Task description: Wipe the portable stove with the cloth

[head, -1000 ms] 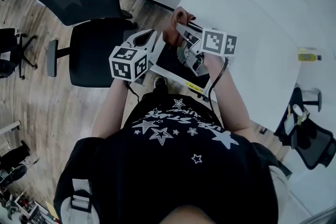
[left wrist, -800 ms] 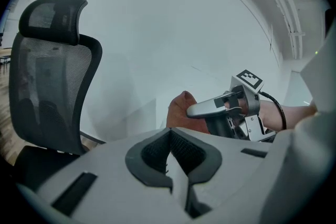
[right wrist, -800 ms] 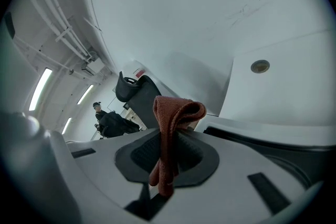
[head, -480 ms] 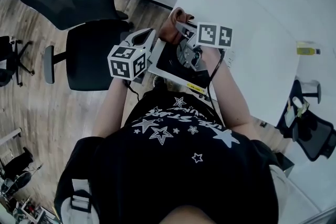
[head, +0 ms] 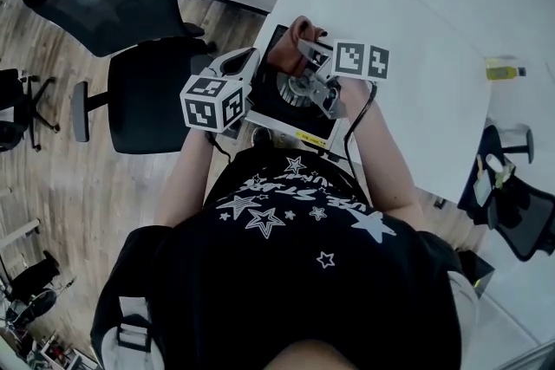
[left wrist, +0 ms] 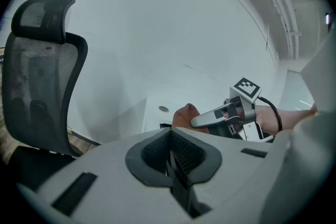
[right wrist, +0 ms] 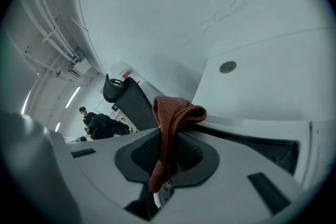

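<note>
My left hand-held gripper (left wrist: 170,160) is squeezed closed, with nothing in it. My right hand-held gripper (right wrist: 164,160) pinches the brown cloth (right wrist: 176,113) over the stove (head: 270,100). The stove sits at the white counter's (head: 416,30) near edge.

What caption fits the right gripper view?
Right claw shut on a folded rust-brown cloth, white table with a round grommet beyond.

The woven cloth (right wrist: 172,115) is rust-brown, the flat portable stove (head: 267,95) black with a yellow label (head: 308,135) at 6 o'clock, the round table (head: 416,39) plain white.
</note>
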`<state>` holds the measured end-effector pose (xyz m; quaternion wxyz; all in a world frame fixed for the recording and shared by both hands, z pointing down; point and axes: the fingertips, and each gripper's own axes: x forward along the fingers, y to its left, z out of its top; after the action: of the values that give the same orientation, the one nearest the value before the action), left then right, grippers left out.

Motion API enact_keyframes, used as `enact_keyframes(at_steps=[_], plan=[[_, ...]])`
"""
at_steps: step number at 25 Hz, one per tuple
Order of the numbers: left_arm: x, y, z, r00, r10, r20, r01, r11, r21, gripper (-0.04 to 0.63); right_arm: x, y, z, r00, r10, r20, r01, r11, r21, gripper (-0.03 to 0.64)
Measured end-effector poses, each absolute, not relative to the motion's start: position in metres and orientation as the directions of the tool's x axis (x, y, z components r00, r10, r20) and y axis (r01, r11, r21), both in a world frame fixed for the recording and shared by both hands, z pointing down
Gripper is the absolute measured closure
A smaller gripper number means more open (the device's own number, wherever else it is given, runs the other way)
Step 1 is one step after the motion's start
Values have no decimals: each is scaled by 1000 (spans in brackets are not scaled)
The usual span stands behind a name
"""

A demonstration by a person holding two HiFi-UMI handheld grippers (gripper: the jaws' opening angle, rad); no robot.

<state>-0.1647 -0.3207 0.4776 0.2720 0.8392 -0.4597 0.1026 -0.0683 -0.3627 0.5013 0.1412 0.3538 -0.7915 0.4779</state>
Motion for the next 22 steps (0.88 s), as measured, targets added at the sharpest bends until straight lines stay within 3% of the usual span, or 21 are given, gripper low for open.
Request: enact_keyframes(at_steps=[22], plan=[[-66,-286,459,594,-687,419,-804,-499,323,588,65,-321,502,-656,-507,559,-723,211,-658,561]])
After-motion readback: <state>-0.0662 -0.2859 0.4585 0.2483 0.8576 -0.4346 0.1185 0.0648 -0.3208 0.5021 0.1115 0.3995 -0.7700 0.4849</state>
